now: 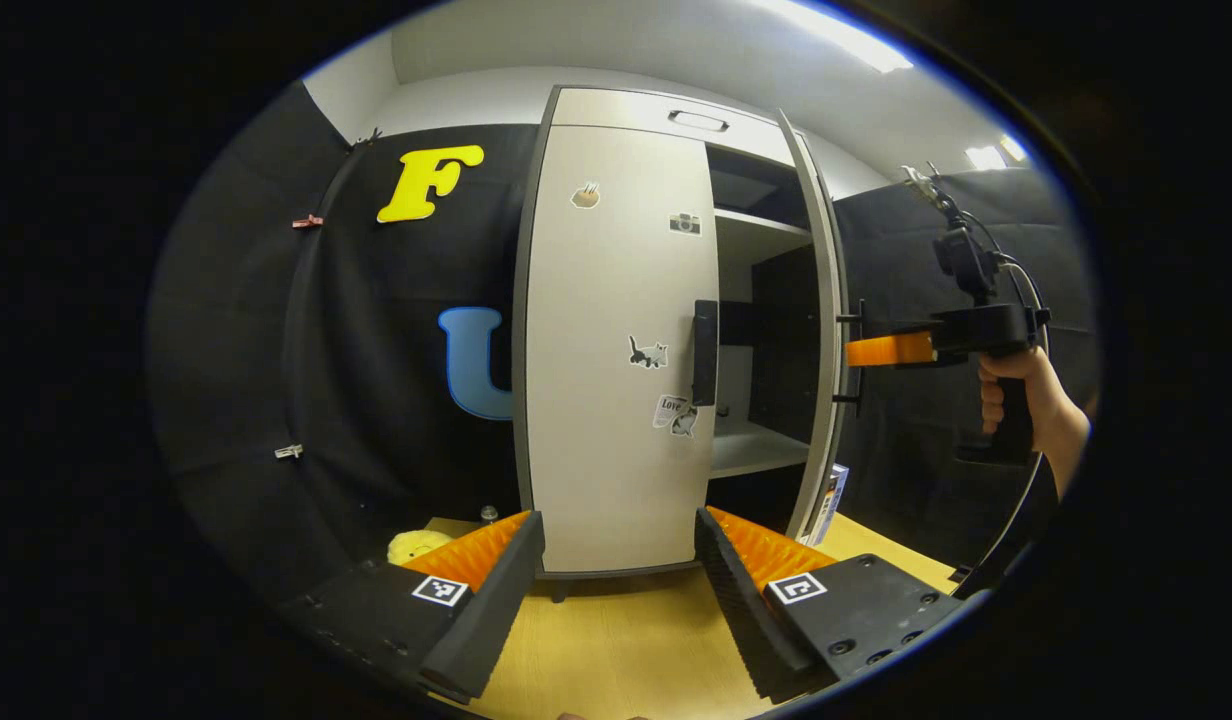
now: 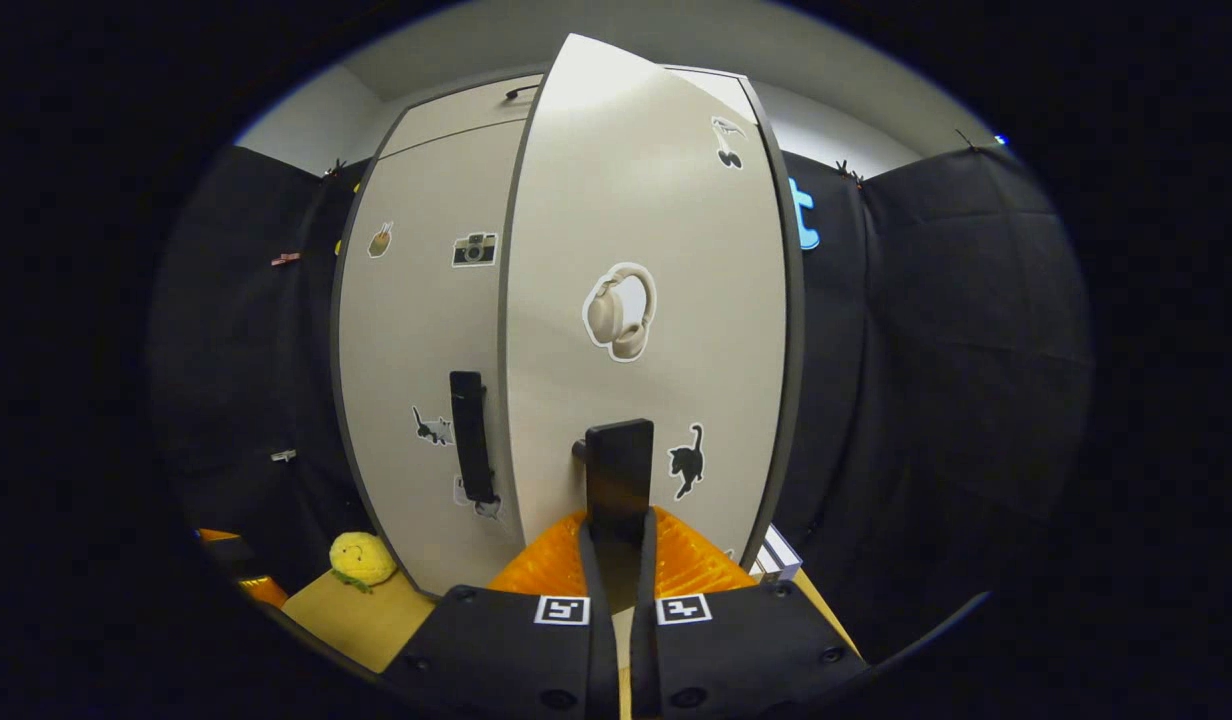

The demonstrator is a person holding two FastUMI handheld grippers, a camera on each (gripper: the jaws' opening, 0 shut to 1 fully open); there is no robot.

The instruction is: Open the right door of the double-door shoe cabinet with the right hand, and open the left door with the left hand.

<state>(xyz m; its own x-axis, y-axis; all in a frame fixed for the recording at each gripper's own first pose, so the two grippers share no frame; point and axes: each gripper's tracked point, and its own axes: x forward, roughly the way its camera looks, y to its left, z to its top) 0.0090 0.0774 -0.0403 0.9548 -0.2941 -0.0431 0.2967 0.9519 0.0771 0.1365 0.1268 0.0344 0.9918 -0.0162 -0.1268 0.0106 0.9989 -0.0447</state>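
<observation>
The pale shoe cabinet (image 1: pixel 616 110) stands on a wooden table. Its left door (image 1: pixel 616 300) is closed, with a dark upright handle (image 1: pixel 705 352) at its inner edge. My left gripper (image 1: pixel 618 530) hangs open in front of that door, low and short of the handle, with nothing between its fingers. The right door (image 1: pixel 821 330) is swung partly open, so shelves show inside. In the right gripper view the right door (image 2: pixel 656 200) faces me, and my right gripper (image 2: pixel 616 530) is shut on its dark handle (image 2: pixel 618 465). In the left gripper view a hand (image 1: pixel 1026 400) holds the right gripper (image 1: pixel 876 350) at that door.
A yellow plush toy (image 1: pixel 416 545) lies on the table (image 1: pixel 616 640) left of the cabinet's foot. A striped box (image 2: pixel 776 555) stands by the cabinet's right foot. Black cloth walls close in behind and on both sides. A shelf (image 1: pixel 756 445) shows inside the cabinet.
</observation>
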